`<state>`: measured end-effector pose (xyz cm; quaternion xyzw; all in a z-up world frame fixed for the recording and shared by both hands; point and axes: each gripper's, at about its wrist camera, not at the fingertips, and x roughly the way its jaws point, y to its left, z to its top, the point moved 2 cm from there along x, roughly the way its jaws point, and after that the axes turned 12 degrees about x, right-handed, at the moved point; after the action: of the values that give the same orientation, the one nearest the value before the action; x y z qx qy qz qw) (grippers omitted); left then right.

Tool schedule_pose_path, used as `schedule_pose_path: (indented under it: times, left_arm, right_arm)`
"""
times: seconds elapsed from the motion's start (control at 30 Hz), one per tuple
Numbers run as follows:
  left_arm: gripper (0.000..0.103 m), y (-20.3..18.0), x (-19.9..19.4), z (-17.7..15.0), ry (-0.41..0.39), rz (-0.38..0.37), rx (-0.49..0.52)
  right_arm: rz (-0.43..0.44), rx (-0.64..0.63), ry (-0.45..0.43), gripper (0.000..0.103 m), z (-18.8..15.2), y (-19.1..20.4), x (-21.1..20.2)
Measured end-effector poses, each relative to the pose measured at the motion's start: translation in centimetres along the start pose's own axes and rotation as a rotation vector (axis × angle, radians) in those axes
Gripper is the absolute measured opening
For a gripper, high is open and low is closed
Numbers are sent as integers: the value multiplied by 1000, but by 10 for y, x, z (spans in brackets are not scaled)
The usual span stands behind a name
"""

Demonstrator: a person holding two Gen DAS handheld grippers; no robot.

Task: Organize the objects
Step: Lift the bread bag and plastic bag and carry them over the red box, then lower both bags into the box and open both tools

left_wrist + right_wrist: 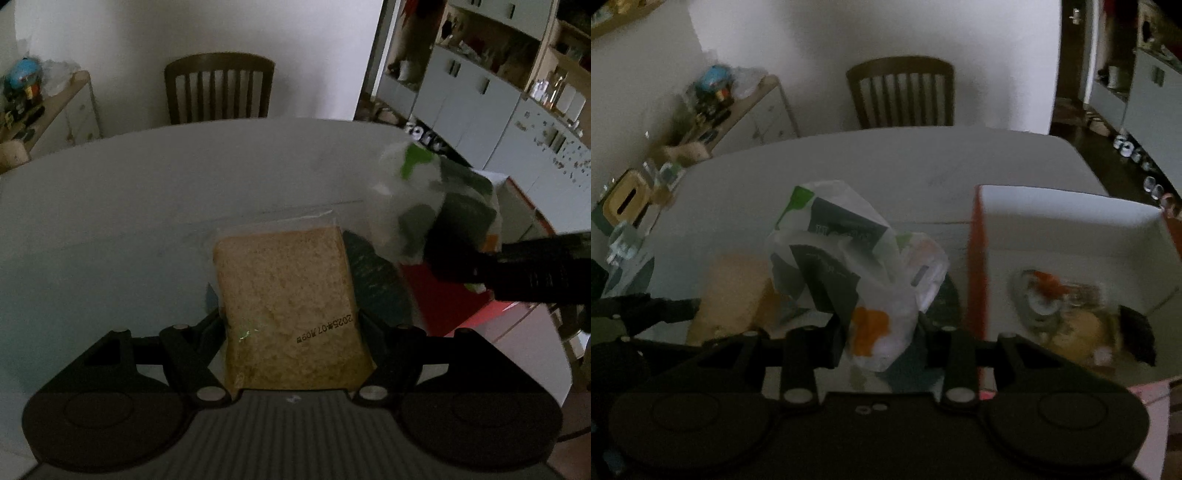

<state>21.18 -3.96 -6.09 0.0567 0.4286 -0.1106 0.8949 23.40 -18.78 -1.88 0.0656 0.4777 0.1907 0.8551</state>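
My left gripper [291, 325] is shut on a clear-wrapped slice of brown bread [288, 295] with a printed date, held over the white table [129, 206]. My right gripper [882, 332] is shut on a crumpled white packet [849, 258] with green, black and orange print, held above the table; the packet also shows blurred in the left wrist view [436, 199]. The bread appears blurred in the right wrist view [727, 295], left of the packet. A red-sided box [975, 258] with a white inside stands to the right and holds several wrapped items [1067, 306].
A wooden chair [219, 88] stands at the table's far side. A cluttered side cabinet [738, 110] is at the back left. A tissue box [626, 201] and packets [624, 258] sit at the table's left. Cupboards [480, 85] are at the right.
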Motion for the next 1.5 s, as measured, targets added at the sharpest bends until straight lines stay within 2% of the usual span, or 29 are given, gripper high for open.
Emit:
schedule_pose_path:
  times: [0.27,0.67,0.87,1.03,1.17,1.5]
  left_arm:
    - [75,-38,-6,31,-29,-15,34]
    - [75,-109,25,77,-44,-38,83]
    - [75,-149,39,89,-33,-47,119]
    - [76,-175,58,99,-9,-56,160]
    - [76,-192,79,105,41,-68,173]
    - [70,-225,128,117,113,-32,248]
  right_arm:
    - [-21,41,-32,36,4,-45,-27]
    - [-67,87,-52,37,17,-130,-45]
    - [-101,111,-56,37,25,-174,-48]
    - [-129,120,-51,37,30,-202,-46]
    - [-138,130,-43,37,37,-218,-41]
    - [-154,111,12,37,54,-234,-5]
